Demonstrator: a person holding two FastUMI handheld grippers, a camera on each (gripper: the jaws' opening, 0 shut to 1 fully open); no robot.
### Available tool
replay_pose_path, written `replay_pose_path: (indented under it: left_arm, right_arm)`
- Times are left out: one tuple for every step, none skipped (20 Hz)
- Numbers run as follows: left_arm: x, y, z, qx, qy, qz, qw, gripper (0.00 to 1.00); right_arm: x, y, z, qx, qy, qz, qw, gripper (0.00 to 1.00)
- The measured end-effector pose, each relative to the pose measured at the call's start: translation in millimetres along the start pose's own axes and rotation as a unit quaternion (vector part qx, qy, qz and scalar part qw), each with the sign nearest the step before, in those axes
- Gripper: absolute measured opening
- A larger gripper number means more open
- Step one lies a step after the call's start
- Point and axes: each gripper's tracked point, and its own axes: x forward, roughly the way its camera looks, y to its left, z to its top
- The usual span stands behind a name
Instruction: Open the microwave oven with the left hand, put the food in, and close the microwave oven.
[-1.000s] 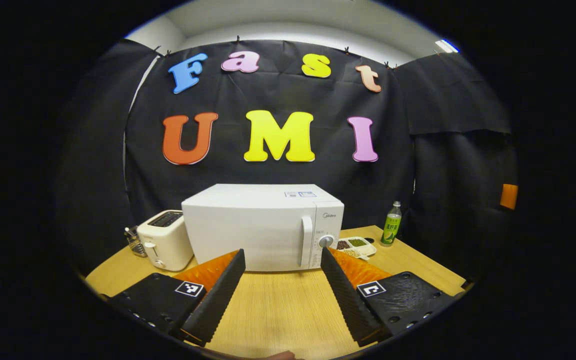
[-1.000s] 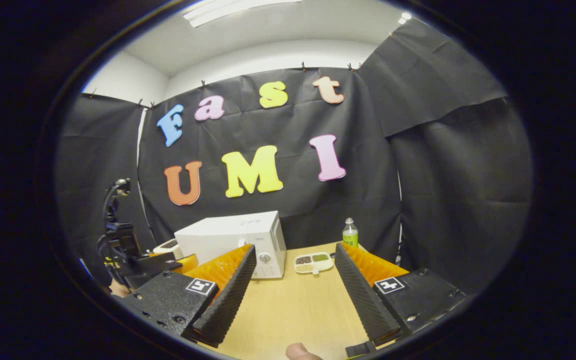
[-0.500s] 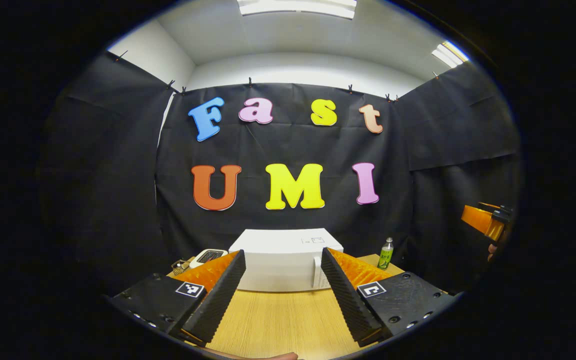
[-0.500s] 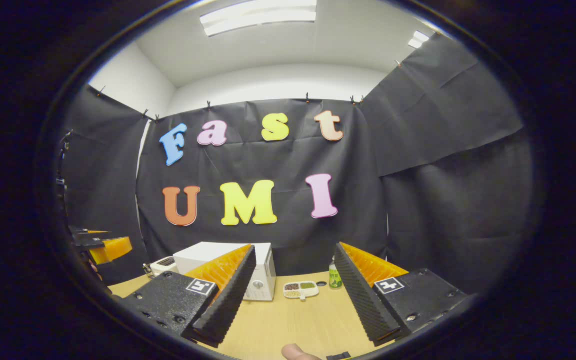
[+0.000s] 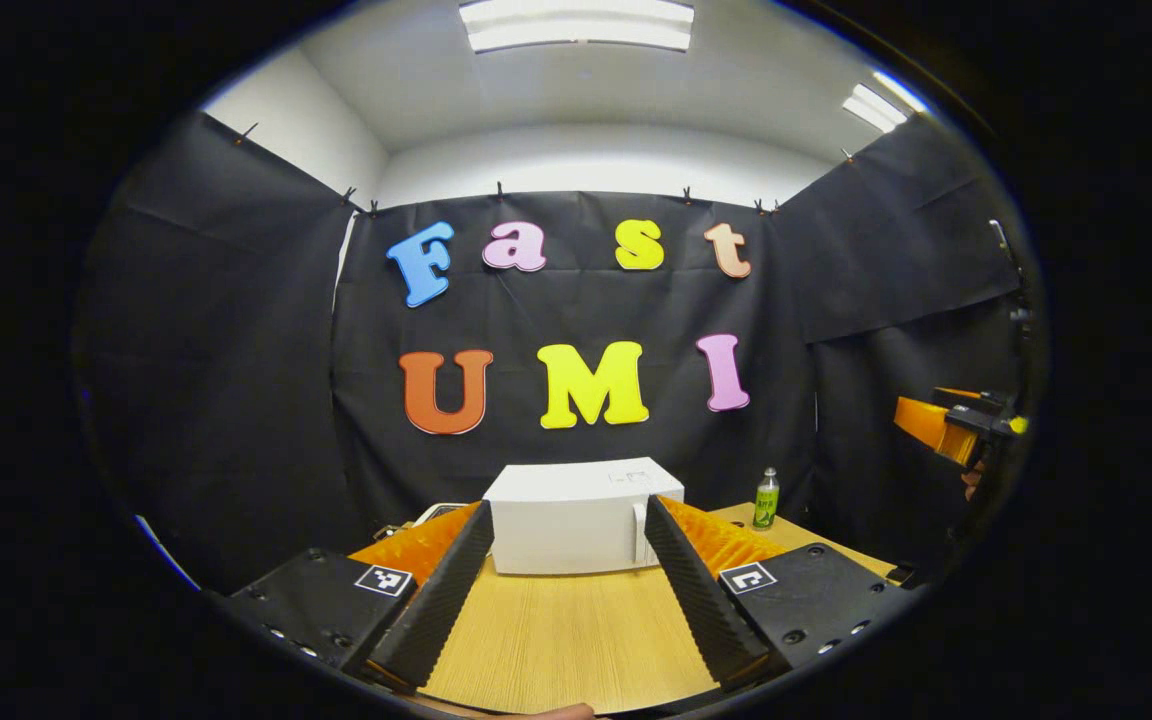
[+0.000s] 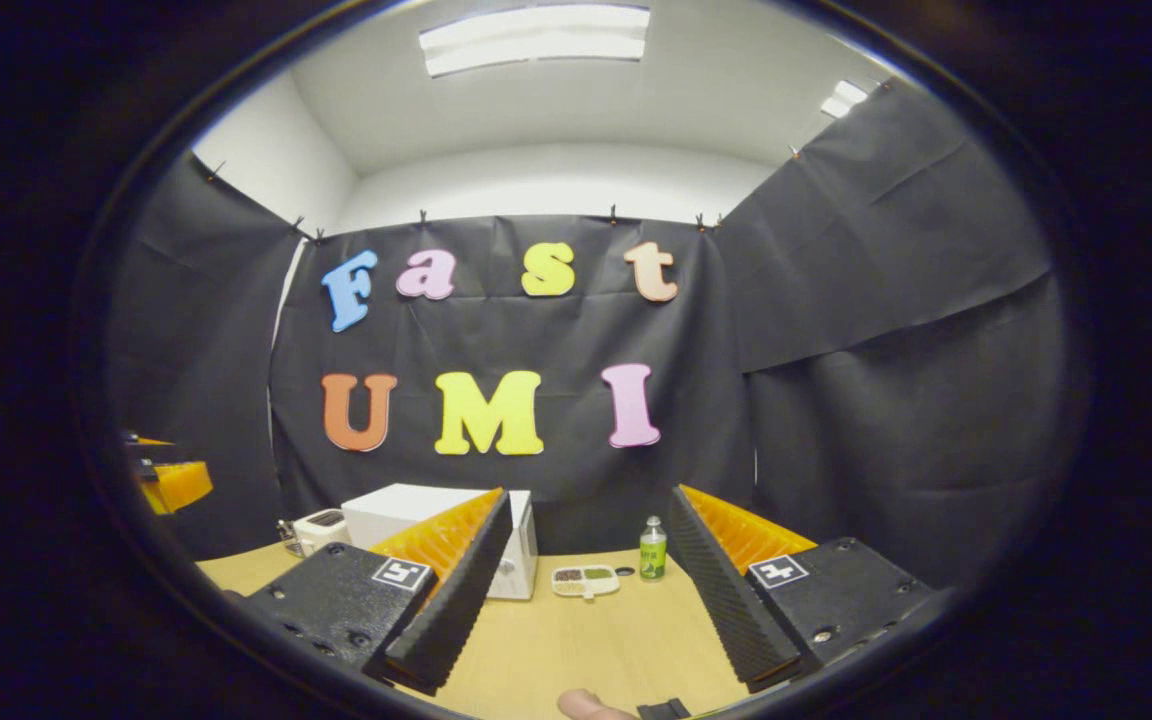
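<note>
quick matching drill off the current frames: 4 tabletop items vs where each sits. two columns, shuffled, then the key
Items
1. white box-shaped microwave oven
2. white toaster
3. green plastic bottle
4. white divided food tray

Places, as seen in the right gripper view
A. at the table's far left, left of the oven
B. flat on the wooden table, between oven and bottle
C. upright, farthest right of the four
D. at the table's back, door shut, between toaster and tray

Pairs: 1-D, 2-A, 3-C, 4-B

Bright ceiling panels [image 5: 576,25] light sharp, glare-free views with fisheye-bent edges.
</note>
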Motion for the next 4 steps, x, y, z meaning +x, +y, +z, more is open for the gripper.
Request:
replay_pose_path:
  left_arm:
    - [-4.9, -1.3, -5.0, 0.000, 0.000, 0.000, 1.000, 0.95]
    - [-5.8, -3.1, -6.3, 0.004, -0.002, -0.003, 1.000, 0.95]
    - [-5.6, -4.7, -5.7, 0.005, -0.002, -0.001, 1.000, 0.87]
    - [-5.2, -6.8, -5.0, 0.007, -0.003, -0.002, 1.000, 0.87]
  right_arm:
    - [-1.5, 2.8, 2.6, -0.004, -0.002, 0.003, 1.000, 0.92]
    - [-4.4, 5.1, 4.3, -0.007, -0.005, 0.006, 1.000, 1.00]
    - [-6.6, 8.1, 6.5, -0.008, -0.006, 0.010, 1.000, 0.92]
    - [-7.8, 11.2, 6.9, -0.010, -0.008, 0.015, 1.000, 0.92]
